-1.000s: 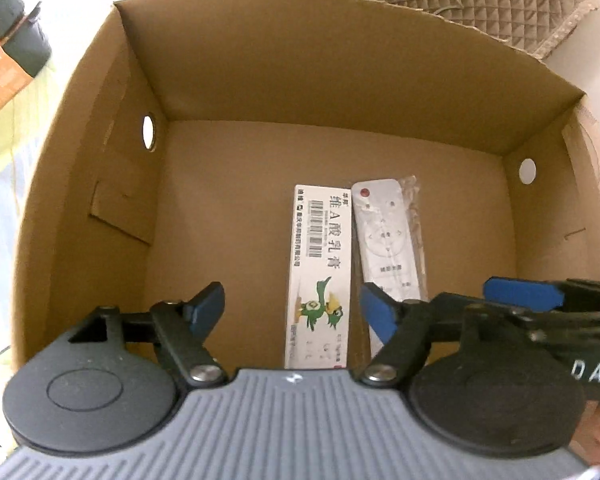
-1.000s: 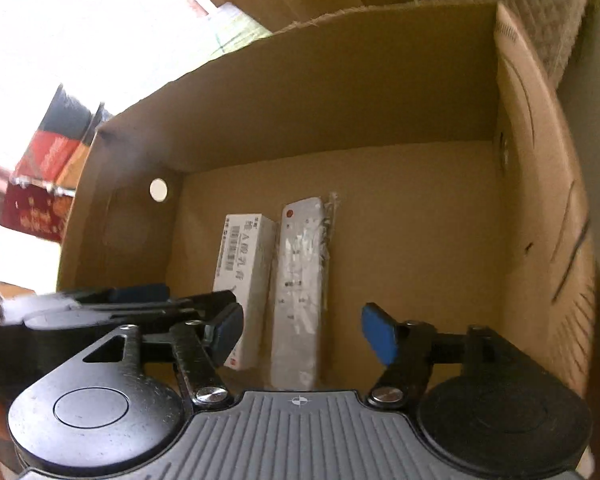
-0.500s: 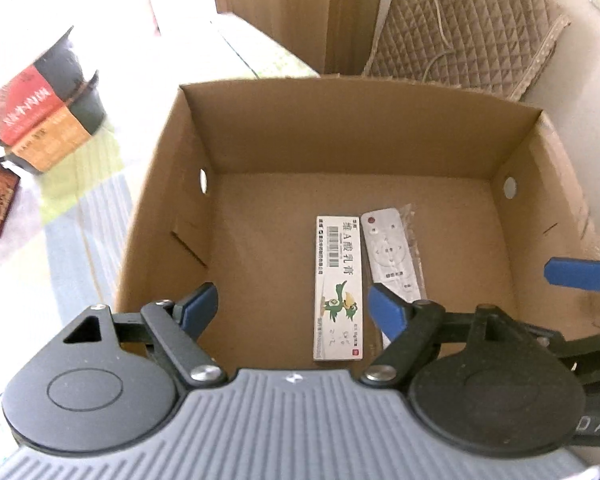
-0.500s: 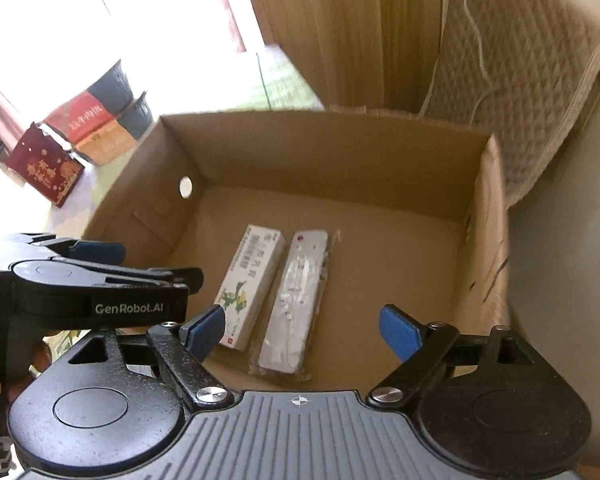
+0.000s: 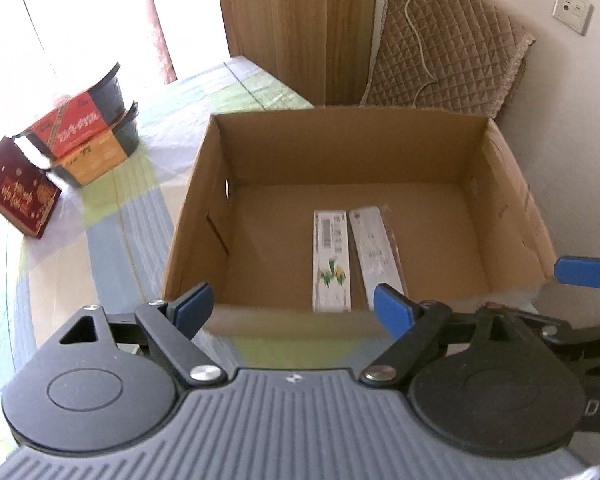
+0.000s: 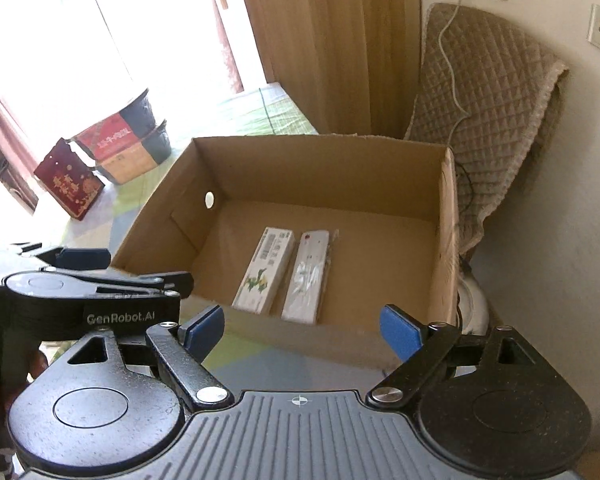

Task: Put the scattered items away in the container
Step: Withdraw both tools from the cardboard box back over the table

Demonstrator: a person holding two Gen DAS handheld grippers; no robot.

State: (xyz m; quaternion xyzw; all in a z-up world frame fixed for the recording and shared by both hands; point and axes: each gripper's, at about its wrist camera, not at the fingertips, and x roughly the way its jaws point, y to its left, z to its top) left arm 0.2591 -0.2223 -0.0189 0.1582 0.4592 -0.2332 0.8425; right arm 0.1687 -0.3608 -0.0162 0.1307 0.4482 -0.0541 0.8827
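**Both grippers empty above the box; two items lodged inside**

The left gripper (image 5: 290, 304) and the right gripper (image 6: 302, 326) are held side by side over the near rim of the cardboard box (image 5: 340, 144). On each, the blue fingers are spread wide and nothing is carried between them.

The step in hand is judged to be a clear-out from the box towards whatever remains loose. It is best done by lifting straight up past the near wall, so that no pad catches the rim, with the jaws kept wide for the next pick-up. The packed items should not be brushed.

Count, inside the box: one white carton (image 5: 331, 260) with a green figure, and one white remote control (image 6: 308, 276) in a clear wrapper. They lie flat on the floor of the box, side by side, touching or nearly so.

Count, outside the box: three printed packages (image 6: 112, 148), red and orange, are seen on the striped tablecloth (image 5: 112, 248), well apart from the box. Whether they belong to the task cannot be told.
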